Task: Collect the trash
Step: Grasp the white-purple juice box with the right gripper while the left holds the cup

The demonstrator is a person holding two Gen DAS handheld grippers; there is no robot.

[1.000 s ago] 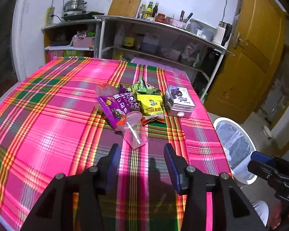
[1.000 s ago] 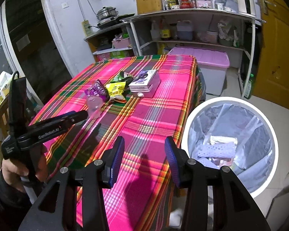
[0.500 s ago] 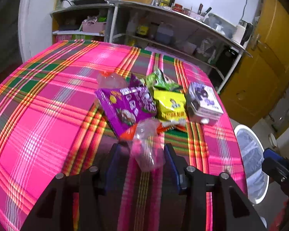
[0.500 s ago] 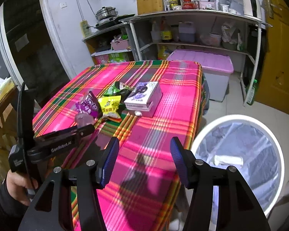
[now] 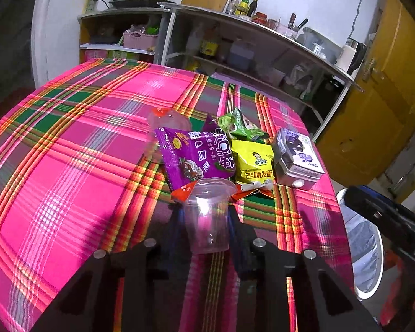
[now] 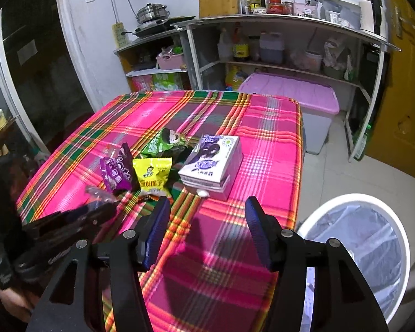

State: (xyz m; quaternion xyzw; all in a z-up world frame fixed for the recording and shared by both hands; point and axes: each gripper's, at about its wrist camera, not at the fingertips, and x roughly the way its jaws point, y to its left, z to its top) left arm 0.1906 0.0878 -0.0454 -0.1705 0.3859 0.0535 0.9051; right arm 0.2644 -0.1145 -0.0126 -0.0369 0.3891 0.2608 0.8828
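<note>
A clear plastic cup [image 5: 207, 221] lies on the plaid tablecloth [image 5: 69, 166], between the fingers of my left gripper [image 5: 204, 213]. The jaws are closing and both pads touch the cup's sides. Just beyond it lie a purple snack bag [image 5: 196, 155], a yellow packet [image 5: 253, 163], a green packet [image 5: 240, 127] and a purple-and-white carton [image 5: 296, 157]. My right gripper [image 6: 207, 204] hovers open over the table's near edge, nothing between its fingers, with the carton [image 6: 213, 163] ahead of it. The left gripper [image 6: 96, 210] shows at its left.
A white bin with a clear liner [image 6: 354, 249] stands on the floor right of the table. Another crumpled clear plastic piece [image 5: 166, 127] lies behind the purple bag. A pink-lidded tub [image 6: 290, 94] and metal shelves [image 6: 262, 22] stand past the far edge. A yellow door [image 5: 387, 96] is at right.
My left gripper moved forward and down over the cup, and its jaws narrowed around it. My right gripper swung left from the bin toward the table, and its jaws widened.
</note>
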